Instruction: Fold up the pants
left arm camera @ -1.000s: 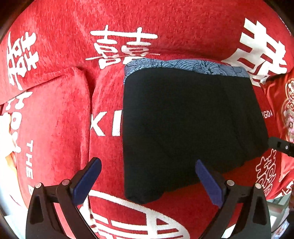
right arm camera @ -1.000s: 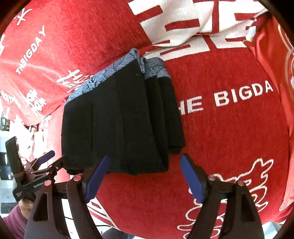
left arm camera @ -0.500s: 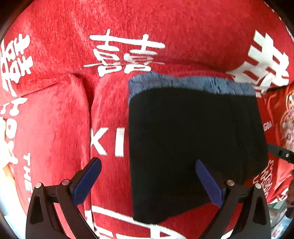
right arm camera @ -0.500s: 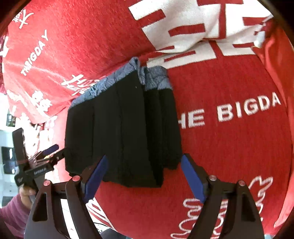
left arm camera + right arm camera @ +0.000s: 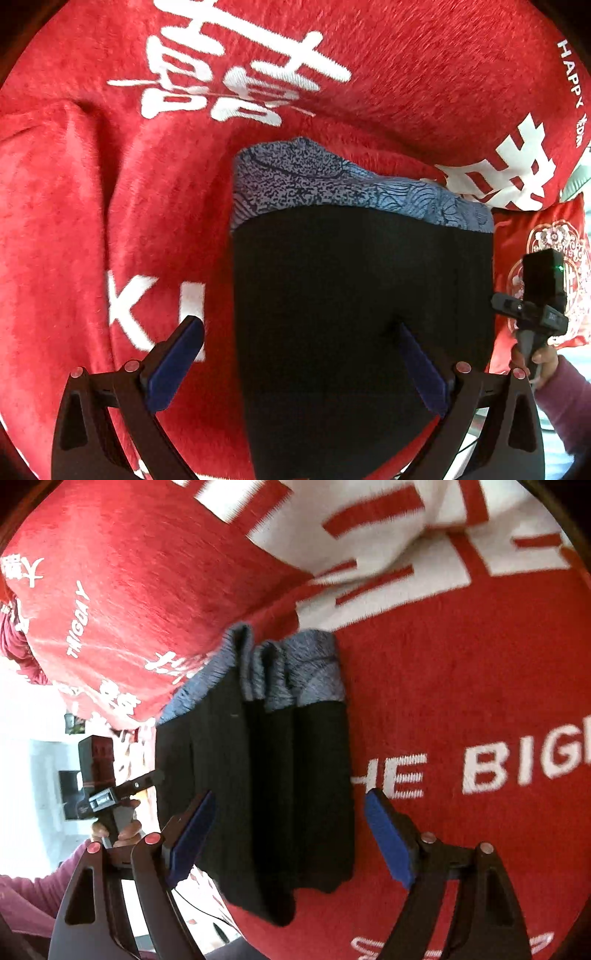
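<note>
The black pants (image 5: 354,314) with a blue patterned waistband (image 5: 332,184) lie folded in a compact stack on the red cover. In the right wrist view the pants (image 5: 280,775) show several stacked layers, waistband (image 5: 295,672) at the far end. My left gripper (image 5: 303,362) is open and empty, its jaws straddling the stack's left edge from above. My right gripper (image 5: 291,834) is open and empty, its jaws on either side of the stack's near end. Each gripper's body also shows in the other's view, the right one (image 5: 535,306) and the left one (image 5: 107,794).
The red plush cover (image 5: 110,221) with white lettering spreads over seat and backrest (image 5: 129,590). A red embroidered cushion (image 5: 546,251) sits right of the pants. The seat's front edge drops off at the lower left in the right wrist view (image 5: 37,775).
Both grippers have moved closer to the folded pants, which now fill more of each view. Both stay open. The pants have not changed shape.
</note>
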### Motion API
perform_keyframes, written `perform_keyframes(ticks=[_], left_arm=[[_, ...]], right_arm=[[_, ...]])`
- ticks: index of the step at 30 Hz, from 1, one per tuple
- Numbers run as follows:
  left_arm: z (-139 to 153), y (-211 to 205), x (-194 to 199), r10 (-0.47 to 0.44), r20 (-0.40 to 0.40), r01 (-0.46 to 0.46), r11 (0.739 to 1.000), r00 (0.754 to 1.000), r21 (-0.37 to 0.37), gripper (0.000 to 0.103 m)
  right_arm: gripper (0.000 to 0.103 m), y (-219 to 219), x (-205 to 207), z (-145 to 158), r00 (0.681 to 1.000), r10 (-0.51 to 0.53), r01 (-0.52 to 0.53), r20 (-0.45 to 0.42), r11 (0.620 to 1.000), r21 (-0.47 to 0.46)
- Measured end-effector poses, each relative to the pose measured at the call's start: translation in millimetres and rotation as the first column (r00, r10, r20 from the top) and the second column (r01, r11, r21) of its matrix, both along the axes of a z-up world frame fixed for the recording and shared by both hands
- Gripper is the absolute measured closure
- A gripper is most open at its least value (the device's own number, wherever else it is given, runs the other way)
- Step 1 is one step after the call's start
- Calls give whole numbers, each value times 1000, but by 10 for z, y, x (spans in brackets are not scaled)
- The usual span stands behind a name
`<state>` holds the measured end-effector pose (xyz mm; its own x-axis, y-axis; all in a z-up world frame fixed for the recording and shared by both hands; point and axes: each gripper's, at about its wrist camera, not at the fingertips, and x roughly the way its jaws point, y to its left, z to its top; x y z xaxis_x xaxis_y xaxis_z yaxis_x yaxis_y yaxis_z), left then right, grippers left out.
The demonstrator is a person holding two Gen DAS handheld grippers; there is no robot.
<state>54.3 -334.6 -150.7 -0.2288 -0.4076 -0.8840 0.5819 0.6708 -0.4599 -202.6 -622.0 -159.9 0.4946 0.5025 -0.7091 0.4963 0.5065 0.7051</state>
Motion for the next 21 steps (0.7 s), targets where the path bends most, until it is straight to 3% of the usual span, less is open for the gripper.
perform_keyframes(ticks=[5,13,14,15,16,21], left_arm=[[-155,-101,2,6,-33,-7,999,999,-36,1],[-156,-114,-41,46,-19,-47,999,999,-18,2],[-130,-105,-60,52,-16,-53,998,999,-28,6],[-96,-94,-81,53,-19,-54,997,998,-47,21],[-45,-94,-119,53,-24,-54,996,998,-71,30],[225,-70,-266,38,50,-33,995,998,-94,47]], right_arm=[[17,-8,145,-208,996,1,-11,85,993,120],[20,10,237,-211,999,-14,8,51,994,107],[22,37,245,-190,999,-16,12,35,996,92],[27,45,258,-168,1000,-19,18,17,997,78],[34,56,257,-145,1000,-25,25,5,998,63],[53,127,205,32,997,-72,71,24,997,44]])
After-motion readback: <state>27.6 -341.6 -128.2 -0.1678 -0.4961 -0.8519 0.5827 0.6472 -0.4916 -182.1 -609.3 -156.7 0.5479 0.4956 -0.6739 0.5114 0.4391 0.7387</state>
